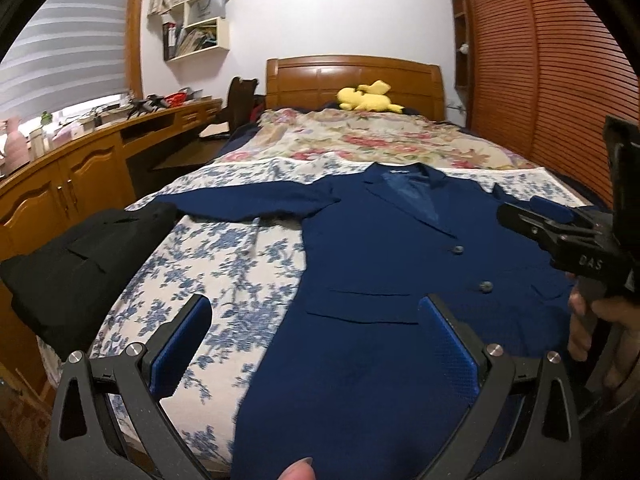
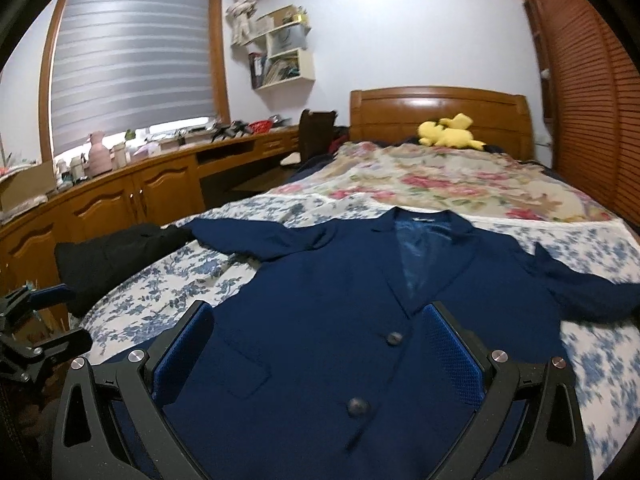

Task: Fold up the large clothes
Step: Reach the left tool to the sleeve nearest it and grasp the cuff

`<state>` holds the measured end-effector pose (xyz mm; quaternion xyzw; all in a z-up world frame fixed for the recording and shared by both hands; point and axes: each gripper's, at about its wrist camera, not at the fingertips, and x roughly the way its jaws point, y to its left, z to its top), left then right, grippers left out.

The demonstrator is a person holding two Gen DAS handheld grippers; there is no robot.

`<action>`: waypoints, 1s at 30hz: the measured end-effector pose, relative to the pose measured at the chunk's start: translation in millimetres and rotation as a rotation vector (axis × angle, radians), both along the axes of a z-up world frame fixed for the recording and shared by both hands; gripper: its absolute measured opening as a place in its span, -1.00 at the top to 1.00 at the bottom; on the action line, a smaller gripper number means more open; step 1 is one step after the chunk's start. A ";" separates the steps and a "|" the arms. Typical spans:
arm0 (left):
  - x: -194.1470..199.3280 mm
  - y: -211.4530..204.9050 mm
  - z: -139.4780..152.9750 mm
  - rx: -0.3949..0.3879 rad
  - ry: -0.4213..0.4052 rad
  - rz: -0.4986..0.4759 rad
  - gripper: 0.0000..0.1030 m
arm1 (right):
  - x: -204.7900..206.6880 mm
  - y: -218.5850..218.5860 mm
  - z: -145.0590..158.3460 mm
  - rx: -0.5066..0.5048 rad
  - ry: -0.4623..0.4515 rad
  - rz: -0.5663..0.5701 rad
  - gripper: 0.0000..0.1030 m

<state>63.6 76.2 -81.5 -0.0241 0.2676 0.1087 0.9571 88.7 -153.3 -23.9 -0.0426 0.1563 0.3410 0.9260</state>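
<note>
A wide wooden-framed bed point(image 1: 420, 76) fills the room, its near half covered by a white sheet printed with blue flowers point(image 1: 224, 264) and its far half by a cream quilt with red blossoms point(image 2: 460, 184). Spread flat on the blue-flowered sheet lies a large navy-blue suit jacket point(image 1: 380, 248), front up and buttoned, collar toward the headboard, both sleeves stretched out sideways. A folded black garment point(image 1: 76, 264) sits at the bed's left edge, just touching the tip of the jacket's left-hand sleeve. Up by the headboard rests a yellow plush toy point(image 2: 450, 132) (rather crumpled). The left gripper point(image 1: 316, 320) hovers over the jacket's lower hem with its blue-padded jaws spread wide, holding nothing. The right gripper point(image 2: 320, 328) hangs above the buttons, likewise gaping and empty.
</note>
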 end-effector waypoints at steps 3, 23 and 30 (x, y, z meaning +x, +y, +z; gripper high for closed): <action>11.4 14.0 -6.2 -0.001 0.004 0.040 -1.00 | 23.2 9.3 1.5 -0.020 0.007 0.016 -1.00; 136.9 143.9 -34.1 -0.060 0.104 -0.011 -1.00 | 101.5 -17.5 -32.9 -0.198 0.140 0.000 -1.00; 184.2 188.4 -40.1 -0.131 0.135 -0.010 -0.91 | 96.3 -33.8 -28.8 -0.192 0.125 -0.037 -1.00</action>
